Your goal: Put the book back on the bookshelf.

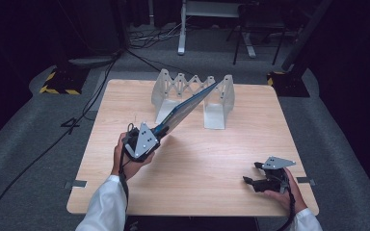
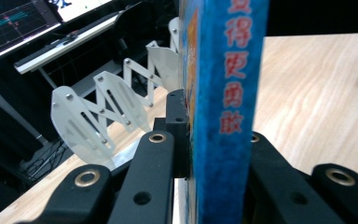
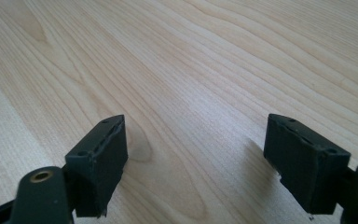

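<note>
Clamped between the left gripper's [image 2: 214,154] black fingers [image 2: 156,177]: a blue book [image 2: 223,93], spine toward the camera, pinched at its near end and jutting out beyond the fingertips toward the white expanding book rack [image 1: 192,94]. Mid-carry, judging by the tilt, far corner already over the rack's gap. Next: line up with a slot, lower in upright, then let go. Right gripper [image 1: 262,178] idle low over the surface [image 3: 177,70], fingers [image 3: 100,158] spread wide, holding nothing.
</note>
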